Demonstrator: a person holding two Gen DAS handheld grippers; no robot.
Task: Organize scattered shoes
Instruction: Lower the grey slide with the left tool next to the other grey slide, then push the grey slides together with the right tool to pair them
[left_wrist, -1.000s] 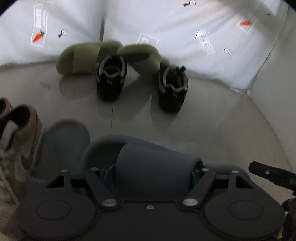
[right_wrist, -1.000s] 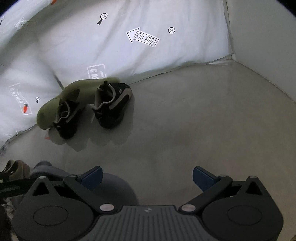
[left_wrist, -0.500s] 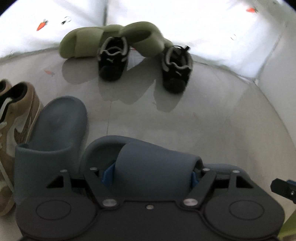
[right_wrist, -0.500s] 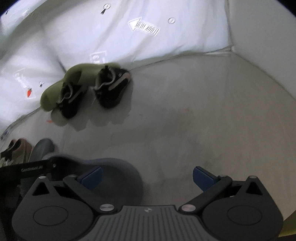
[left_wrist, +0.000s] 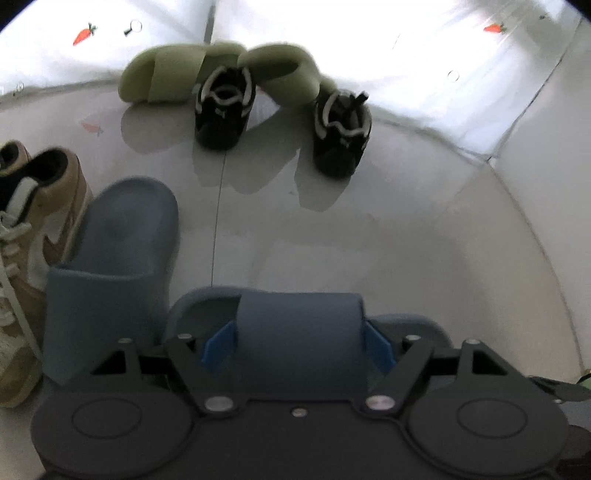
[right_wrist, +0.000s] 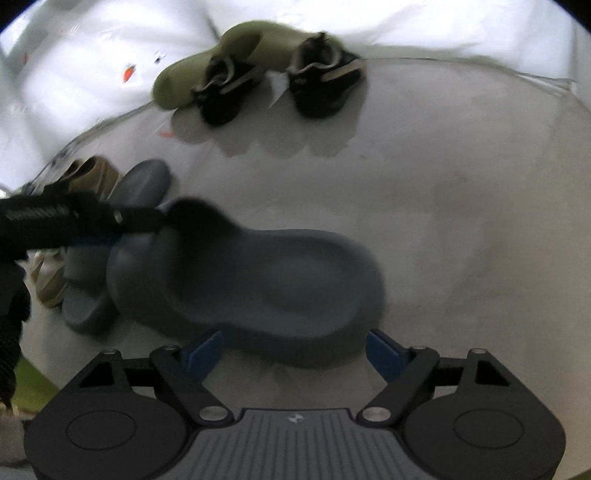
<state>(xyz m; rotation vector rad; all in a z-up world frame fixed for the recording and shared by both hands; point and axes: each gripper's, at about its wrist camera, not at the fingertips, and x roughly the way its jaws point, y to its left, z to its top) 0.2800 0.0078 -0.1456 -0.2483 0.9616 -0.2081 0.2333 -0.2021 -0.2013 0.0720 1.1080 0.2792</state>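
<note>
My left gripper (left_wrist: 297, 341) is shut on the strap of a blue-grey slide (left_wrist: 301, 332), seen from the side in the right wrist view as the same slide (right_wrist: 258, 280) just above the floor. A second blue-grey slide (left_wrist: 118, 251) lies to its left beside a tan sneaker (left_wrist: 40, 221). Two black sneakers (left_wrist: 225, 107) (left_wrist: 341, 133) stand by the far wall with two green slides (left_wrist: 162, 74) (left_wrist: 284, 70) behind them. My right gripper (right_wrist: 295, 349) is open just behind the held slide, with nothing between its fingers.
White sheeted walls (left_wrist: 406, 44) with printed marks close off the back and right of the pale floor (left_wrist: 369, 251). A floor seam (left_wrist: 218, 221) runs toward the black sneakers. Bare floor lies to the right of the held slide.
The left gripper has carried the slide nearer to the second slide and tan sneaker. The right wrist view has swung left and now looks onto the held slide close up.
</note>
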